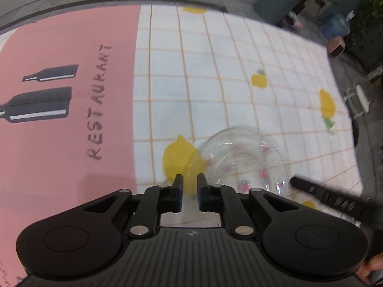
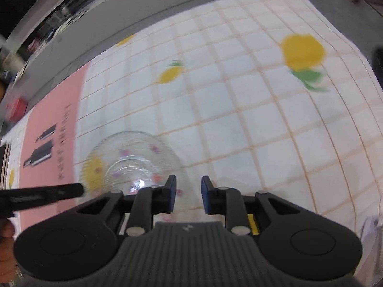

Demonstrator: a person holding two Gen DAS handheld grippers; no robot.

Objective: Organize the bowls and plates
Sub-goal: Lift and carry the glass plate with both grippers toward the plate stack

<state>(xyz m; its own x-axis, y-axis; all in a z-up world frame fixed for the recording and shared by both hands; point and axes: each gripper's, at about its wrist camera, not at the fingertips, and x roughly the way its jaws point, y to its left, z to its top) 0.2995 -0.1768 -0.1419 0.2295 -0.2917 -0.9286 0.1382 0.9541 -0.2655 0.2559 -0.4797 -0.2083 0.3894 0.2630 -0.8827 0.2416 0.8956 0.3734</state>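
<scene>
Left gripper (image 1: 190, 179): we see its blue-padded jaws standing a narrow gap apart, nothing pinched between them. Through the gap only the lemon print of the tablecloth (image 1: 215, 76) shows. The pads sit just left of the clear glass plate (image 1: 241, 160), apart from its rim.

Right gripper (image 2: 189, 183): jaws spread wider than the left pair, nothing between the pads. The left pad overlaps the plate's right edge (image 2: 134, 157) in the view; we cannot tell whether it touches. No grip on the rim from either side.

Plate: ribbed clear glass with small pink and red flower marks, lying flat on the checked lemon tablecloth, close to the edge of the pink placemat (image 1: 67, 95) printed RESTAURANT with two black bottles. It partly covers one yellow lemon print. It sits between the two grippers, low in both views.

In the left wrist view the right gripper's finger (image 1: 320, 195) pokes in from the lower right, tip just beside the plate's near rim. In the right wrist view the left gripper's finger (image 2: 43, 195) comes in from the left, tip at the plate's left rim.

Both views are motion-blurred, the right one more so. A bit of the person's hand (image 1: 373, 266) shows at the lower right corner of the left view.
</scene>
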